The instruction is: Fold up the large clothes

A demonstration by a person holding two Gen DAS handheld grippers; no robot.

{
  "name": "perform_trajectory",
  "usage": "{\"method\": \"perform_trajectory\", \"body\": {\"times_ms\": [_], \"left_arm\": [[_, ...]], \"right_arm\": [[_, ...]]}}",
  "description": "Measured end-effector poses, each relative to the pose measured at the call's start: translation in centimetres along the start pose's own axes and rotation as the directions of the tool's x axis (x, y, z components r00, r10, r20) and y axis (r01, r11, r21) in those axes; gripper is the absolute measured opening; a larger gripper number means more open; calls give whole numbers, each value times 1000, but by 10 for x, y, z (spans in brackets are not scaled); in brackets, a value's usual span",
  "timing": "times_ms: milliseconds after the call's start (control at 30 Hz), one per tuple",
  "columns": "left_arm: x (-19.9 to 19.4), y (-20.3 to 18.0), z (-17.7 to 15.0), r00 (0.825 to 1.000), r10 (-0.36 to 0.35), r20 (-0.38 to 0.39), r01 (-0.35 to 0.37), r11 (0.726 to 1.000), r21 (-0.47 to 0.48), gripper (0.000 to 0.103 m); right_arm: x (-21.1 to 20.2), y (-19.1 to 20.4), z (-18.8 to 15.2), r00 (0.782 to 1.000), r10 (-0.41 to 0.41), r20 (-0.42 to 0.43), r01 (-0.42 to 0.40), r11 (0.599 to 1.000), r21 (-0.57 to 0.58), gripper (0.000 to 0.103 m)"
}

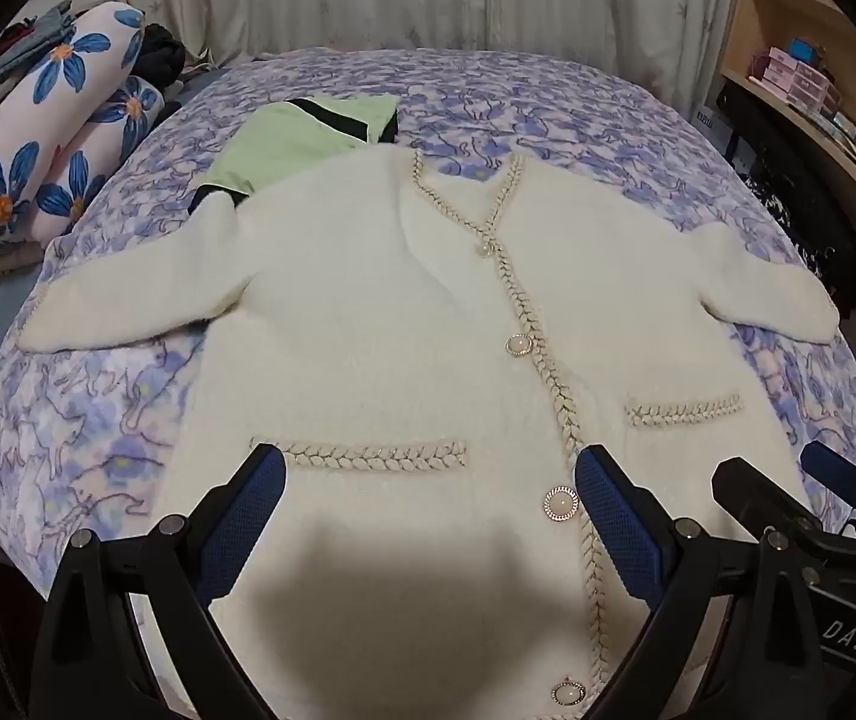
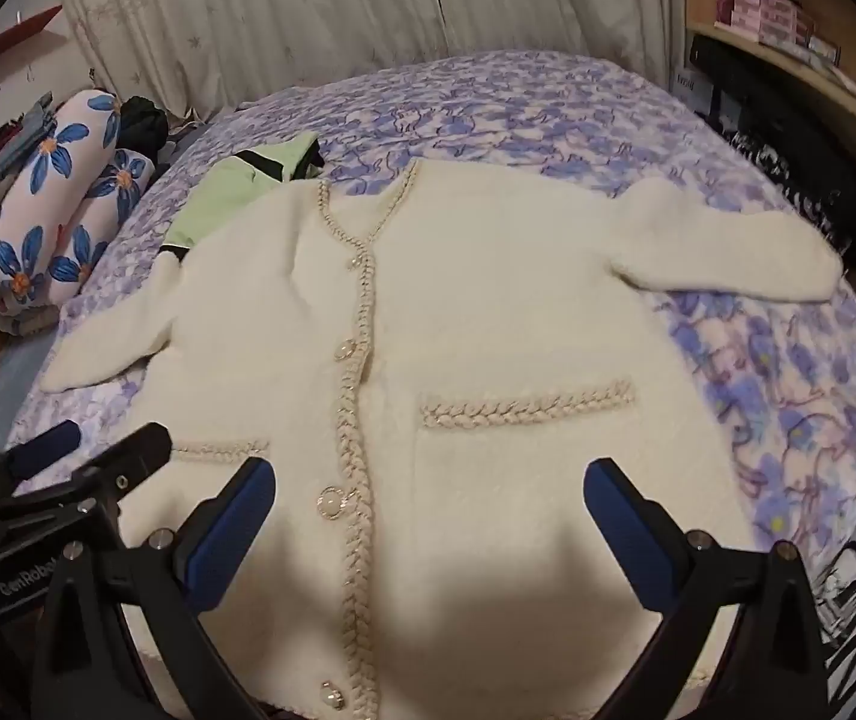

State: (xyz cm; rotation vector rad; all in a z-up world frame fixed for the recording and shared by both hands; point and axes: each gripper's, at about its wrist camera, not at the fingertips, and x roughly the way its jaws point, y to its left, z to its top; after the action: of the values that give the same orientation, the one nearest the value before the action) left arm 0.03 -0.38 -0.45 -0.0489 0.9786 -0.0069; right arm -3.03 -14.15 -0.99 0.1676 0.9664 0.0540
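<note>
L wrist: left gripper [image 1: 428, 492] jaws spread wide, nothing between, hovering over lower front of white cardigan [image 1: 380, 312], which lies flat, buttoned, sleeves out, on purple bedspread [image 1: 578, 102]. Green garment [image 1: 290, 144] under its shoulder.

R wrist: right gripper [image 2: 428, 504] also wide apart, empty, above cardigan's pocket [image 2: 524, 405].

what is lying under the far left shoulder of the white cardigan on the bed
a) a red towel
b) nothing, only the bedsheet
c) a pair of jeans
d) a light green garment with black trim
d: a light green garment with black trim pokes out from beneath the shoulder of the white cardigan.
</note>
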Motion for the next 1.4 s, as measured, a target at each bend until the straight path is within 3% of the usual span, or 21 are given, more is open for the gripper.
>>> {"method": "perform_trajectory", "body": {"times_ms": [833, 1400], "left_arm": [[-5, -3, 1, 1000, -4, 18, 4, 1000, 11, 96], [1, -1, 1, 1000, -15, -10, 15, 1000, -8, 95]], "right_arm": [[-10, 3, 7, 999, -14, 30, 15, 1000, -24, 103], [-8, 2, 7, 1000, -11, 29, 12, 1000, -24, 103]]}}
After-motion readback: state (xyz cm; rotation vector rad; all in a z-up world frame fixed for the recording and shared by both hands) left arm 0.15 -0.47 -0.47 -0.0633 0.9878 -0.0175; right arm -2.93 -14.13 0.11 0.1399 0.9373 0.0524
